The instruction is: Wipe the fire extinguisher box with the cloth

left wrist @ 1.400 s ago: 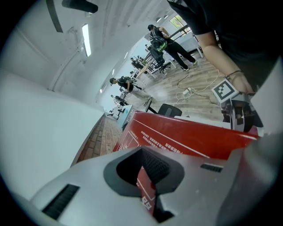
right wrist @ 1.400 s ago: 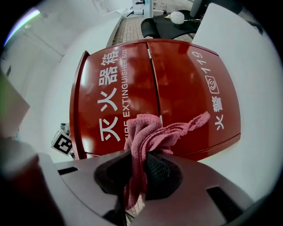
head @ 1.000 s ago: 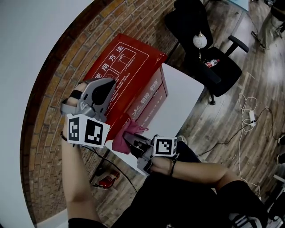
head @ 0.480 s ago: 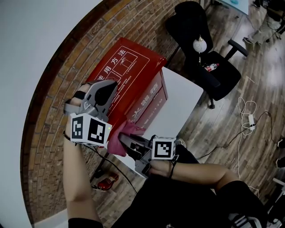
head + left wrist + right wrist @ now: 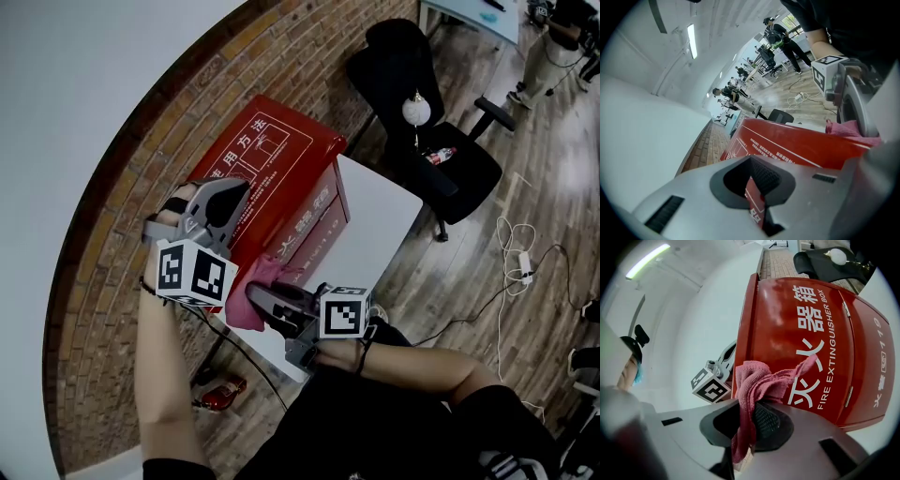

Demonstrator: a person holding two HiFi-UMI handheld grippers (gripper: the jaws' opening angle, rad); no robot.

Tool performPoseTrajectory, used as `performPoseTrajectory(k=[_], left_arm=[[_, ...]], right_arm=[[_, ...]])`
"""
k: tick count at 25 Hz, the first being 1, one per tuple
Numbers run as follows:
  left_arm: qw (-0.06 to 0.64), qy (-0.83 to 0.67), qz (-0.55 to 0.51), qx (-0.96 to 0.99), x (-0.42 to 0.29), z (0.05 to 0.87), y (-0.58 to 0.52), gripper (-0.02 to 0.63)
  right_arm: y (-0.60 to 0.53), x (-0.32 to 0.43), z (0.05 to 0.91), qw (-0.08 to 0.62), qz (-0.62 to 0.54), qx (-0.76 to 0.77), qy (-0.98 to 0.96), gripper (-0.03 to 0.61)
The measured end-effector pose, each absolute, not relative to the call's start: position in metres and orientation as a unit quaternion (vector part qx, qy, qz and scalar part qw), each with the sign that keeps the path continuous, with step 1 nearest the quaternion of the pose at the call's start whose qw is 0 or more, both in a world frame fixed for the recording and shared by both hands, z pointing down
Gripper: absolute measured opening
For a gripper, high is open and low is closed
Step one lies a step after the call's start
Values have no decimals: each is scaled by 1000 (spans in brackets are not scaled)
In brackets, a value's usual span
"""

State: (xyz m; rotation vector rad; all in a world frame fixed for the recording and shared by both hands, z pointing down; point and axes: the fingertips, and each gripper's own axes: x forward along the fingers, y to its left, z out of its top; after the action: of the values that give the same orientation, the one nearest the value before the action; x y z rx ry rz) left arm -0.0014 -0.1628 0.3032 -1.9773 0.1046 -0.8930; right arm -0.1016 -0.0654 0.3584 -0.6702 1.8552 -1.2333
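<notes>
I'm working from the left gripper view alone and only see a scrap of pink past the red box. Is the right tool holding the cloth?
Observer: Yes. The right gripper view shows the right tool shut on the pink cloth.
Operator: Which face of the box is it at?
Observer: The front of the fire extinguisher box, the face with the white lettering, by its left edge in that view.
Operator: What does the box stand on?
Observer: A white table.
</notes>
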Motion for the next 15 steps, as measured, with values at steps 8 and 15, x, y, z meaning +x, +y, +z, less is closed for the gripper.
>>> performPoseTrajectory(k=[8,15], left_arm=[[467,44,-364,-805,-1,303,-161,15],[462,60,-372,-803,-2,302,-164,15]], right_arm=[[-51,-78,352,385,-473,-269,746,67],[-32,-36,324,379,-420,-287,773,67]])
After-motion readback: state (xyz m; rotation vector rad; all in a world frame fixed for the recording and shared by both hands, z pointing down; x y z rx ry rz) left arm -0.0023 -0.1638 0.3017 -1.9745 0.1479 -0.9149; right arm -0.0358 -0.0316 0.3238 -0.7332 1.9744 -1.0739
